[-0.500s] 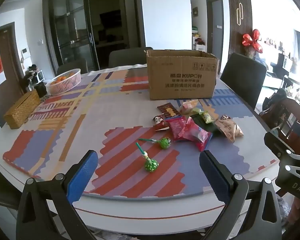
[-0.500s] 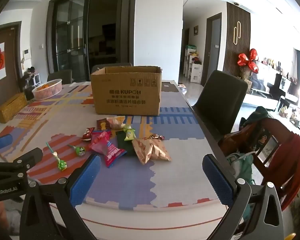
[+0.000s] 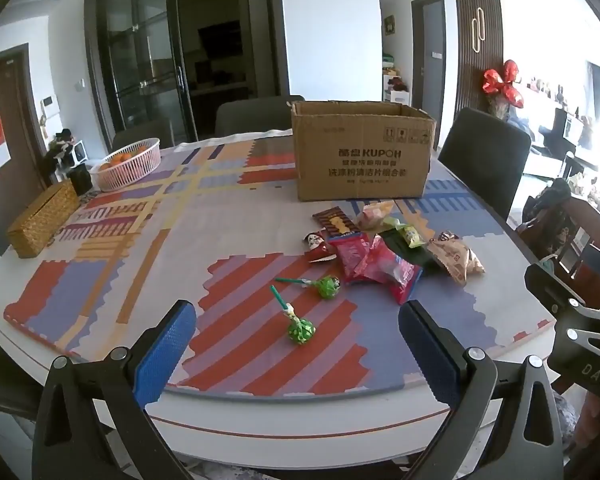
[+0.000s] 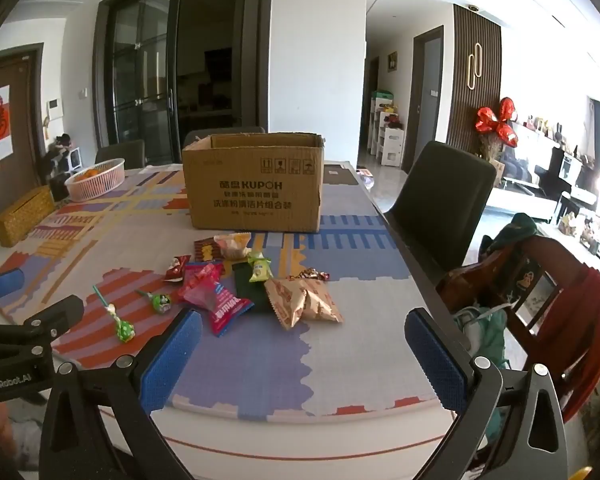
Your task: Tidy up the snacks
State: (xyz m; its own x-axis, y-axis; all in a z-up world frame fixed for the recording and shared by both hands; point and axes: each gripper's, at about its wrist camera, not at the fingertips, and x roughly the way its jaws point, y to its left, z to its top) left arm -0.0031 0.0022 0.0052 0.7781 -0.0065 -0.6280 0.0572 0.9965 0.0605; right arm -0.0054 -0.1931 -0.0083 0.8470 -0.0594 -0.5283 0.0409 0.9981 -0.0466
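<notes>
Both the left gripper (image 3: 298,350) and right gripper (image 4: 302,346) gape empty; crinkly foil snack packets (image 4: 224,300) lie ahead, before a corrugated cardboard box (image 4: 254,182) on the counter (image 4: 340,360).

Box (image 3: 362,156): plain brown cardboard, matt. Snack packets (image 3: 380,264) glossy crinkled plastic film; tissue box (image 3: 42,220) rough woven straw. Gripper pads (image 4: 170,360) blue textured rubber on matt black plastic arms.

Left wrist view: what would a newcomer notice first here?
The open cardboard box standing upright at the table's far side, with a loose heap of snack packets just in front of it. Nearer the camera, two green lollipops lie apart from the heap, ahead of the open left claw.
</notes>
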